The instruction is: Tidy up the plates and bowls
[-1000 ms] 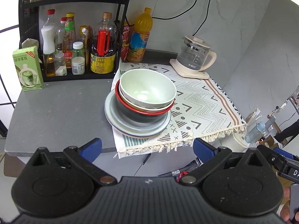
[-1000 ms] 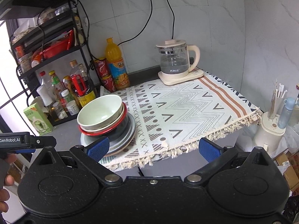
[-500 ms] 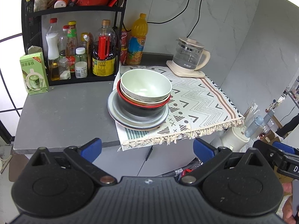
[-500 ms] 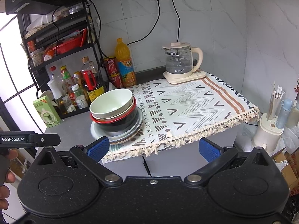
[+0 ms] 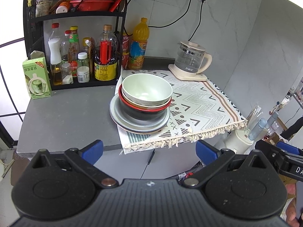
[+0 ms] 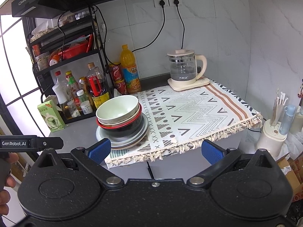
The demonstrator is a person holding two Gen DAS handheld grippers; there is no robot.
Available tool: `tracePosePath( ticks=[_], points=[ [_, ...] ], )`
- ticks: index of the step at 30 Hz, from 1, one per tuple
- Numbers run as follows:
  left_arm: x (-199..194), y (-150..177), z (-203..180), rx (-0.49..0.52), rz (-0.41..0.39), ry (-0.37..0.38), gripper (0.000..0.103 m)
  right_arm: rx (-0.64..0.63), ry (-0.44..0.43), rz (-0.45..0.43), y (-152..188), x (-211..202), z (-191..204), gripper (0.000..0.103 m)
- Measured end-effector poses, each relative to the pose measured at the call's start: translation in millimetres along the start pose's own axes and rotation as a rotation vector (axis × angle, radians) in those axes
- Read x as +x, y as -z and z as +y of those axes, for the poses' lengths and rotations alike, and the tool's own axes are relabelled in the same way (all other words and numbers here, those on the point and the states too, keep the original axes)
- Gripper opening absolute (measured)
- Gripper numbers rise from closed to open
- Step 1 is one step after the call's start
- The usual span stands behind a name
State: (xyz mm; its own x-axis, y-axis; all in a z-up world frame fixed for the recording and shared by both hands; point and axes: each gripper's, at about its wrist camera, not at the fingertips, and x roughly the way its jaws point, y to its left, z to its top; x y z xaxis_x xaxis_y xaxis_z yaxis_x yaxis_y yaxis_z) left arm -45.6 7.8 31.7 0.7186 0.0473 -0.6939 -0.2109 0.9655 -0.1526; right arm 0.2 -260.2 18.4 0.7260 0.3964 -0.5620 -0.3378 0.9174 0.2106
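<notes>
A pale green bowl (image 5: 146, 89) sits on top of a stack: a tan bowl and a red-rimmed black bowl (image 5: 145, 113) under it, then grey plates (image 5: 121, 119) at the bottom. The stack stands on the left edge of a patterned cloth (image 5: 198, 102). It also shows in the right wrist view (image 6: 118, 109). My left gripper (image 5: 149, 151) is open and empty, held back from the counter's front edge. My right gripper (image 6: 155, 150) is open and empty, also short of the counter.
A black rack with bottles (image 5: 81, 56) stands at the back left, a green carton (image 5: 37, 78) beside it. An orange drink bottle (image 5: 140, 45) and a glass kettle (image 5: 191, 60) stand at the back. A white utensil holder (image 6: 272, 134) stands off the right edge.
Both grippers have drawn back and up from the counter, so the stack looks smaller and farther. The bowls and plates have not moved. Both stay open.
</notes>
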Motion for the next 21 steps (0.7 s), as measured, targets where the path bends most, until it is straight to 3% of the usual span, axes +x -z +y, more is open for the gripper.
tracePosePath(
  ticks=[21],
  points=[
    [2.7, 0.5, -8.3, -0.002, 0.002, -0.004, 0.103, 0.022, 0.011, 0.007, 1.3, 1.9, -14.2, 0.103]
  ],
)
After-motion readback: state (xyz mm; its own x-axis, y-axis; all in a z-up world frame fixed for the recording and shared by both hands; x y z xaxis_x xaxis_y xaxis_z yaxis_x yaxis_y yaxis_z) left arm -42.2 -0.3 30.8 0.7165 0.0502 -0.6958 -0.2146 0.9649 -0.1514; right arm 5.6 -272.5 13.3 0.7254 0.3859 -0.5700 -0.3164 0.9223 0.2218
